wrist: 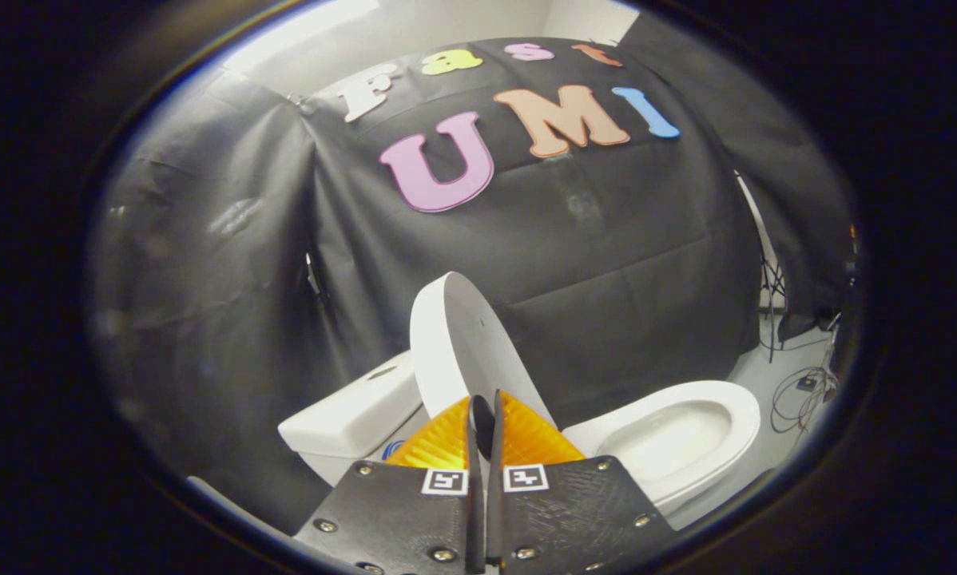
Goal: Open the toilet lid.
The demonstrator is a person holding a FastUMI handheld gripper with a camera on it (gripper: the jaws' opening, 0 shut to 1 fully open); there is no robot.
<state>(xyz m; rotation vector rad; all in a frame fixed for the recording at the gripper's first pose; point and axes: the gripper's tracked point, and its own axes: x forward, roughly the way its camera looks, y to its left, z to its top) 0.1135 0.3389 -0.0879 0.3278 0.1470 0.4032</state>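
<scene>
Black cloth walls a booth with a pale floor (754, 375), where one white toilet (670, 439) stands with its one lid (462, 343) raised upright beside the tank (351, 415), just ahead of the hand-held gripper (484, 406), whose fingers are nearly closed, pinching nothing visible.

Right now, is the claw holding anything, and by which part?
Nothing is clearly held: the claw is nearly closed just before the raised toilet lid, but contact with its edge cannot be told.
</scene>
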